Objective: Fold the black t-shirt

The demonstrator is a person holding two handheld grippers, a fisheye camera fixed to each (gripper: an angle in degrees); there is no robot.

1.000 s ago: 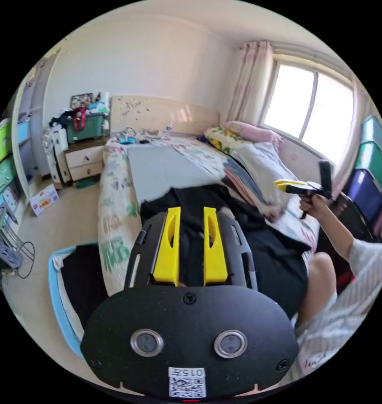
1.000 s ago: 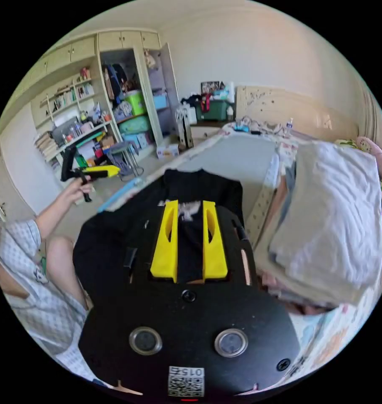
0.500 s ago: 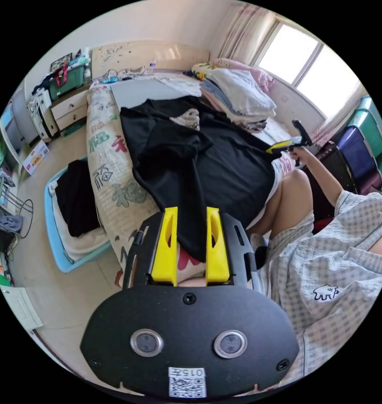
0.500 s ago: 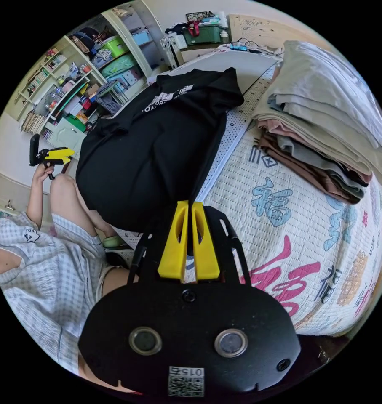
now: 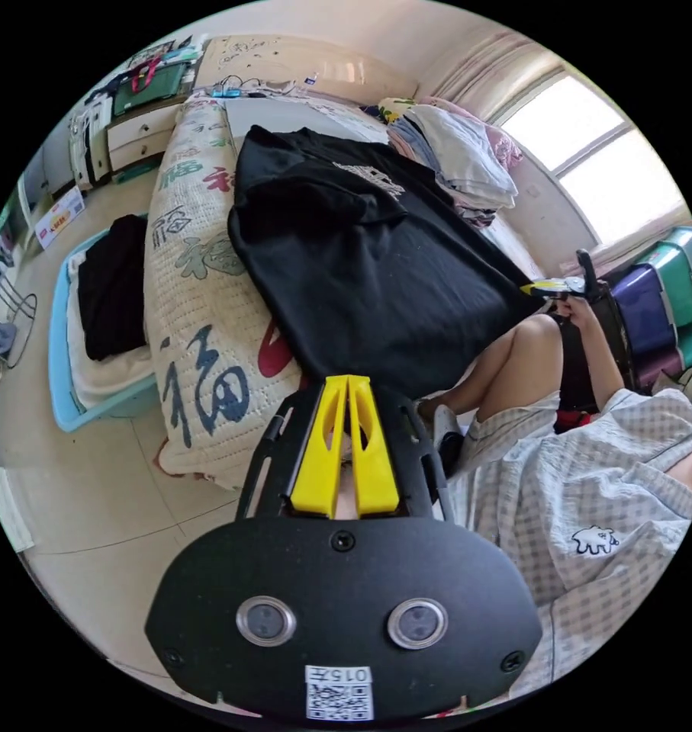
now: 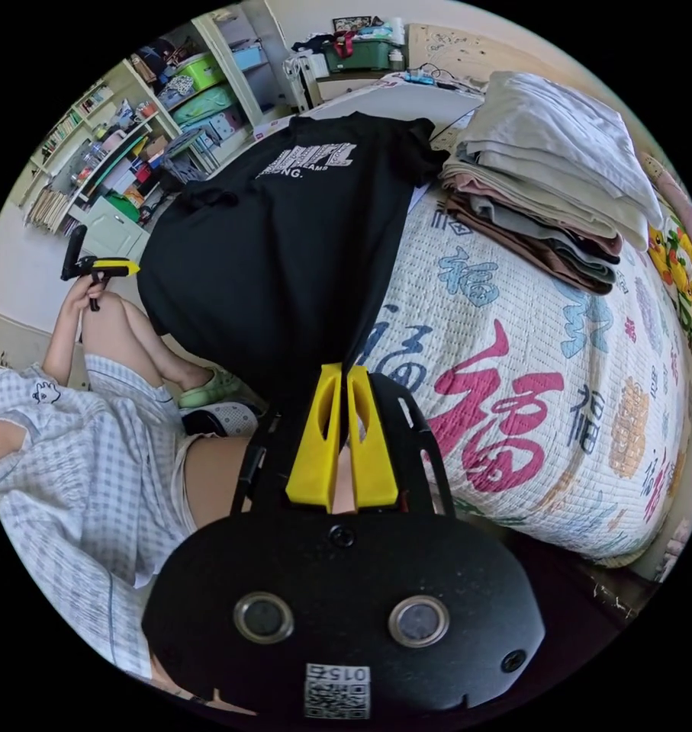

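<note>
Shelf items [image 6: 109, 164] too small

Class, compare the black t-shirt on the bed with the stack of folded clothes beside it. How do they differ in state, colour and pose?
The black t-shirt lies spread open and unfolded; the stack of folded clothes is layered in neat folds. The t-shirt is one dark garment with white print; the stack mixes pale, pink, brown and grey pieces. The t-shirt's hem hangs over the bed edge, gripped by the left gripper and right gripper; the stack sits untouched. Both rest on the patterned quilt.

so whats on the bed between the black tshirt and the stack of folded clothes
Nothing: bare quilt with printed characters lies between the black t-shirt and the stack of folded clothes, seen in the right gripper view.
</note>
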